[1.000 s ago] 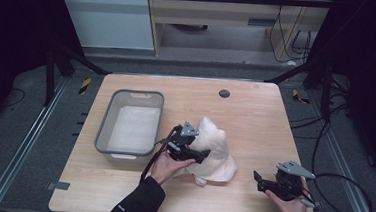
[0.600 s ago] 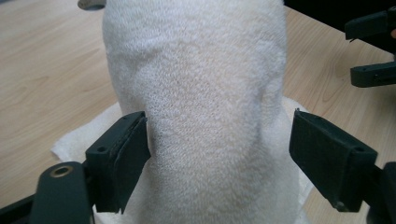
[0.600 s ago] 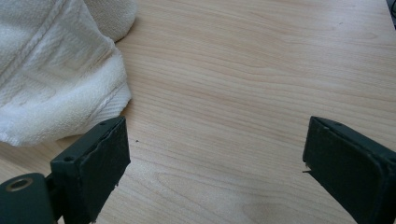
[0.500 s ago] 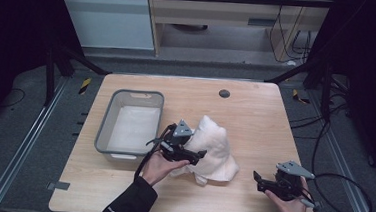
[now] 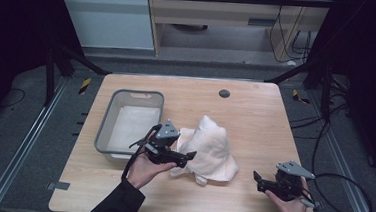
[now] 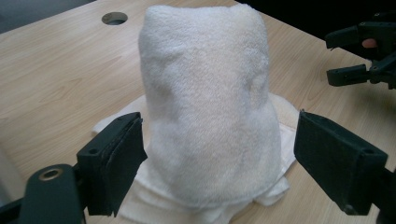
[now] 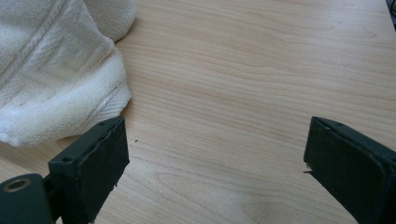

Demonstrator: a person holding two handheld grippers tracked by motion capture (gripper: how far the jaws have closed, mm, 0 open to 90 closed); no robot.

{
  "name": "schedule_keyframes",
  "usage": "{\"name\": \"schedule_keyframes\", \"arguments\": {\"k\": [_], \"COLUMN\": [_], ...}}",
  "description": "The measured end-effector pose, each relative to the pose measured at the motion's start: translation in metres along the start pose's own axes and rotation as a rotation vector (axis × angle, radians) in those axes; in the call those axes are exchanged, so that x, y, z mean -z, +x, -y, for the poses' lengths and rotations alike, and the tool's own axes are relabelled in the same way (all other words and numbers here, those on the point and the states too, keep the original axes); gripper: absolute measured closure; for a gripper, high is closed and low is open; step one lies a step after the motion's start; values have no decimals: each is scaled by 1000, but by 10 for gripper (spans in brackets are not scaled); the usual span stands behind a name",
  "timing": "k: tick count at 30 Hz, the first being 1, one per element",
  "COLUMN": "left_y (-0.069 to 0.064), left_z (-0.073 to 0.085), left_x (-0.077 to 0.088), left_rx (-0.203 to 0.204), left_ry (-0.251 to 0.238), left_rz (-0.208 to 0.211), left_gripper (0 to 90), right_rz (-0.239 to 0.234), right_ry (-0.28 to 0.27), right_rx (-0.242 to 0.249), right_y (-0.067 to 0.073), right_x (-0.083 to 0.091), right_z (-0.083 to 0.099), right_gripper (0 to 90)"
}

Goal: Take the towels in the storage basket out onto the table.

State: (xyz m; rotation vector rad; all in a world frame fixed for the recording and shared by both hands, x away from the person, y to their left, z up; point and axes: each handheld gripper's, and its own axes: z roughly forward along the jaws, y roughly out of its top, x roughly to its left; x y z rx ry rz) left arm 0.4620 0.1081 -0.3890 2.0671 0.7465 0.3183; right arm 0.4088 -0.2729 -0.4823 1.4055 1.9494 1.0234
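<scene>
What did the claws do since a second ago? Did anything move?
The left claw slid a little toward the person and away from the white towel. Its jaws are open on either side of the towel's hump, not squeezing it. The right claw stayed put, open, low over the table. The towel and the grey bin haven't moved.

Wooden table with towel, grey bin

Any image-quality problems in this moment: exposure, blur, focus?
High view: table evenly lit, surroundings almost black, slightly soft. Left gripper view: white towel bright but texture kept, near pads a little soft. Right gripper view: wood grain sharp, no glare.
</scene>
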Motion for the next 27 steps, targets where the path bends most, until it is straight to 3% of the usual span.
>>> {"name": "schedule_keyframes", "arguments": {"k": [7, 16, 27], "left_y": [10, 22, 36], "left_z": [18, 42, 73], "left_x": [29, 53, 86], "left_rx": [23, 68, 124], "left_ry": [-25, -59, -102], "left_rz": [-39, -86, -185], "left_gripper": [151, 149, 149], "right_rz": [2, 8, 5], "right_ry": [0, 2, 0], "right_rx": [0, 5, -12], "right_y": [0, 0, 1], "right_x": [0, 0, 1], "right_z": [0, 0, 0], "right_gripper": [65, 65, 62]}}
